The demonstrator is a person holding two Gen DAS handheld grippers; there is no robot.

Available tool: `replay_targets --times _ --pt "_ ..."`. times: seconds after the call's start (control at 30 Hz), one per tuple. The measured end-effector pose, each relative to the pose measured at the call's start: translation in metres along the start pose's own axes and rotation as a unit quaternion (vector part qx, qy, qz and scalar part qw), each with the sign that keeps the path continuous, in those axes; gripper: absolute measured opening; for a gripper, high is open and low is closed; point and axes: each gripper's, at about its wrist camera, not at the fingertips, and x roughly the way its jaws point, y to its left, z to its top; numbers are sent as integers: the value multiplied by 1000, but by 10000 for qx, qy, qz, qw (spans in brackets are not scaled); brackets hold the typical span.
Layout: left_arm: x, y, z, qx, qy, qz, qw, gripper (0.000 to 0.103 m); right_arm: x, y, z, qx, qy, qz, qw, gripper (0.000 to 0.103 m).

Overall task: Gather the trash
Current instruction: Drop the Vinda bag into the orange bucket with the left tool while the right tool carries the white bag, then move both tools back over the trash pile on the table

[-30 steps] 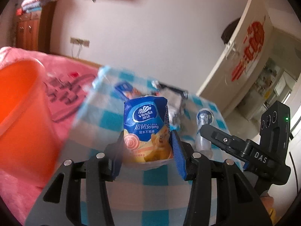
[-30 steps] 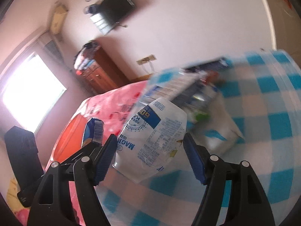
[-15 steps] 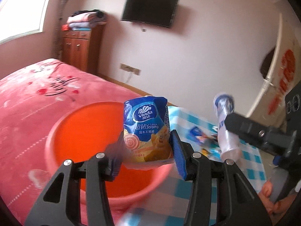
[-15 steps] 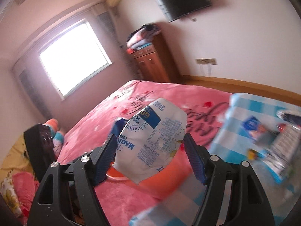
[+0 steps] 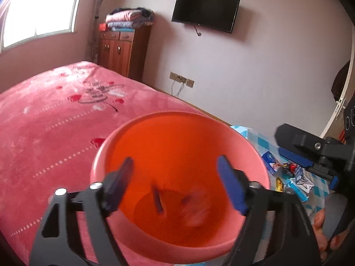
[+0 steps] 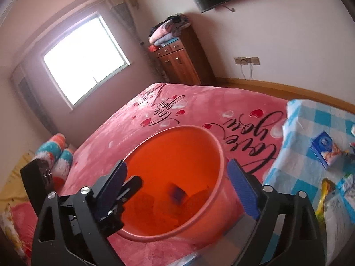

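An orange plastic basin (image 5: 168,113) stands on the pink bed, right below both grippers. My left gripper (image 5: 175,166) hangs over it, its jaws opening with nothing between them. Inside, a blurred blue tissue pack (image 5: 157,201) and a blurred pale packet (image 5: 197,210) lie or fall at the bottom. In the right wrist view my right gripper (image 6: 177,166) is also over the basin (image 6: 190,128), jaws opening and empty, with the blue pack (image 6: 177,194) beneath. The left gripper's finger (image 6: 131,185) shows beside it.
A pink bedspread (image 5: 55,122) surrounds the basin. To the right lies a blue-checked cloth (image 6: 310,124) with several wrappers, among them a blue tissue box (image 6: 325,149). A wooden cabinet (image 5: 119,51) stands by the far wall. A person's hand (image 5: 321,221) shows at lower right.
Both grippers swung from the checked cloth to over the basin. Each then let go: the blue tissue pack and the white packet left the jaws and dropped in.
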Motion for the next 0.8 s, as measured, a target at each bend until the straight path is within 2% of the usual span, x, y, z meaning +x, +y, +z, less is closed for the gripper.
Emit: replay_targets --times 0.23,0.43,0.53,0.67,0.8 --pt "-25 -8 -6 232 -348 -77 9991 82 -52 -37 -19 490 -585 -321 9966 94" --pt "-47 -18 -17 178 -622 -798 9947 82 -93 -67 -60 626 -865 -793 9911 94" --pt "-55 -28 -24 318 -683 -877 9933 82 -111 -77 -83 647 -959 -1025 9880 94" --pt "-60 -52 -35 790 -557 -751 9925 82 -138 -92 -112 646 -1265 -1271 9817 94" --pt "-58 -66 -45 866 -228 -854 9923 82 -163 -99 -133 484 -1516 -1587 9744 98"
